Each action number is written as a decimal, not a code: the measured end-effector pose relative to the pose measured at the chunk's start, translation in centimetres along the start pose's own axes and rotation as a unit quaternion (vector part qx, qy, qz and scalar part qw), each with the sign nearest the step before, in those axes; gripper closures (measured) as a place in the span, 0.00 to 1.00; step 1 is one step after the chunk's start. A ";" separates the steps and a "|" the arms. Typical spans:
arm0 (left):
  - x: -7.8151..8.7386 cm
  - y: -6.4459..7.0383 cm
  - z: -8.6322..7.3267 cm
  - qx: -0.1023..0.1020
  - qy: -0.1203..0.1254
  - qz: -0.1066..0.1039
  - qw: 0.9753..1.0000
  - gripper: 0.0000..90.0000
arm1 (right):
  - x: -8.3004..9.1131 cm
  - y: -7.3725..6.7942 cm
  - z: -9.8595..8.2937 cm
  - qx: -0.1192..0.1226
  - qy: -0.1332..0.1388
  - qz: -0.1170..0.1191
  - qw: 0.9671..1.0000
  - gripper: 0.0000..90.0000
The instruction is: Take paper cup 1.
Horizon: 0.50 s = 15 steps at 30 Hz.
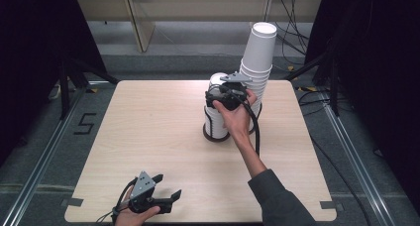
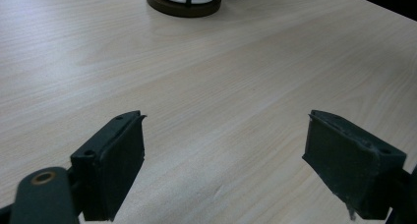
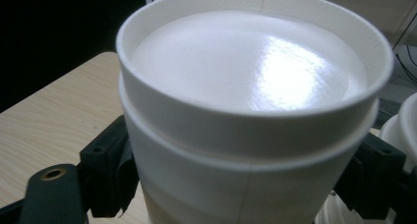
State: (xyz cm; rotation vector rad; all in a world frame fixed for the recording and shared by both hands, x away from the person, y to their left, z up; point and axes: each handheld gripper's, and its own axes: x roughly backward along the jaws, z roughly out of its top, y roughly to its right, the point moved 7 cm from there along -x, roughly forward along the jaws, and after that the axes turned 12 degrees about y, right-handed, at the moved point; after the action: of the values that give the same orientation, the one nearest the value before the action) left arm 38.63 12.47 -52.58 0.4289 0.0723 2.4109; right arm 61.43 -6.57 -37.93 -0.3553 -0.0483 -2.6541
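Cup stack (image 1: 216,107) in black holder (image 1: 216,135), right gripper (image 1: 225,94) clamping it.

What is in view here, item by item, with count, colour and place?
short cup stack: one, white, upside down in a dark ring holder, table centre, top cup between the right jaws
tall cup stack: one, white, leaning, right behind the short one
holder ring: one, dark brown, under the short stack
table: one, light wood
right gripper: one, black, at the short stack's top
left gripper: one, black, jaws wide apart, near table edge, holding nothing
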 end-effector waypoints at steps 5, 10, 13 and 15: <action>0.0 0.0 0.0 -0.003 -0.001 -0.001 1.000 0.16 | 0.1 0.1 0.2 -0.004 0.002 0.004 1.000 0.21; 0.0 0.0 -0.1 -0.003 -0.002 -0.001 1.000 0.16 | 0.7 0.2 1.6 -0.011 0.023 0.003 1.000 0.21; -0.1 0.1 0.0 -0.001 0.001 -0.002 1.000 0.16 | 1.0 0.3 2.2 -0.013 0.028 0.003 1.000 0.21; 0.0 0.1 -0.1 -0.003 -0.004 0.000 1.000 0.16 | 1.4 0.3 2.9 -0.015 0.038 0.001 0.999 0.21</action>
State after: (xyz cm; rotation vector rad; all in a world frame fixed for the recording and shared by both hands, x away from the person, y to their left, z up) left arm 38.56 12.43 -52.66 0.4347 0.0616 2.4094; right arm 61.08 -7.20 -34.75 -0.2648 0.0157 -2.6667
